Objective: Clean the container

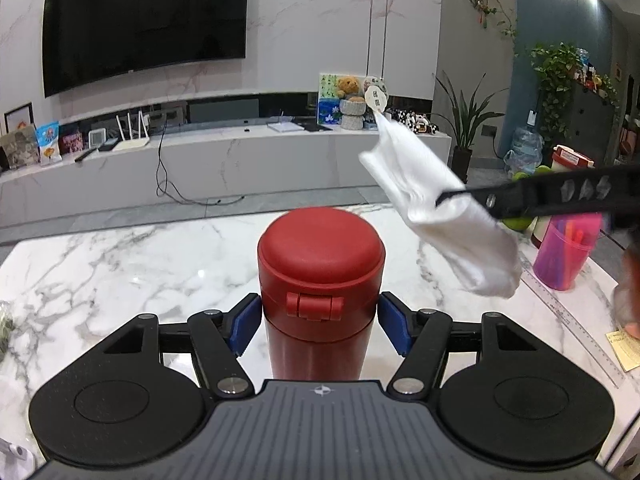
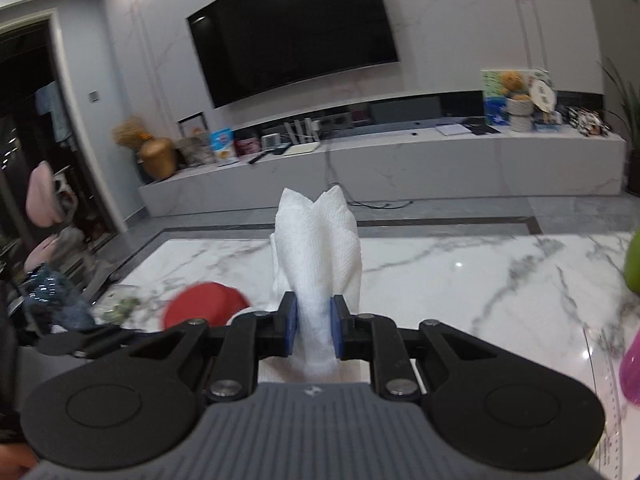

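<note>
The left claw [image 1: 319, 322] points forward and slightly downward, its blue pads clamped on the one red flask [image 1: 320, 280], which stands upright on the marble desk [image 1: 120, 272]. The right claw [image 2: 314, 326], raised above the desk to the flask's right, pinches one folded white paper towel [image 2: 318, 248] that sticks up beyond its pads.

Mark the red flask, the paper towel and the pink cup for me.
red flask [image 1: 320, 258], left wrist view, on its closed lid.
paper towel [image 2: 318, 240], right wrist view, on the folded sheet above the pads.
pink cup [image 1: 564, 256], left wrist view, on its side wall.
</note>
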A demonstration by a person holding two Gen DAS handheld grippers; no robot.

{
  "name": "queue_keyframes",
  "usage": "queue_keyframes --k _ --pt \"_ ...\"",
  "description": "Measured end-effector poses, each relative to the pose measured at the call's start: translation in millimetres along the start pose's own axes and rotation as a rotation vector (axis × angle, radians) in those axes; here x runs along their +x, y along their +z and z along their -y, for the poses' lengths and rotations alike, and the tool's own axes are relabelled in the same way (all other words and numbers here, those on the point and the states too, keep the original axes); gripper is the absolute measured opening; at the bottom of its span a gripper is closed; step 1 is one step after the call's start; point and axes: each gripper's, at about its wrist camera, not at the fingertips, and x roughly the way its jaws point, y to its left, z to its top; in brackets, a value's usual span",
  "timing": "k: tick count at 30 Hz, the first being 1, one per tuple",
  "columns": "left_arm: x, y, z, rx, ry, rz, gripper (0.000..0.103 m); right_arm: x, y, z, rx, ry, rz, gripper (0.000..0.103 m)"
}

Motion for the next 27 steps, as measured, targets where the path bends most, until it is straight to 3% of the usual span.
queue_keyframes --k 8,12,19,27 --pt "2 0 -4 -0.019 -0.014 -0.013 0.067 -9 38 -51 -0.155 0.088 -0.098 0.02" --pt "7 0 -2 -0.007 -0.011 -0.021 0.069 -2 41 -71 -0.265 0.05 -0.133 0.02" --pt "11 1 -8 -0.019 -0.016 -0.04 0.072 13 42 -57 -0.175 0.026 -0.135 0.02" --pt "4 1 -3 -0.007 -0.03 -0.02 0.075 -10 75 -73 -0.164 0.006 -0.13 0.02"
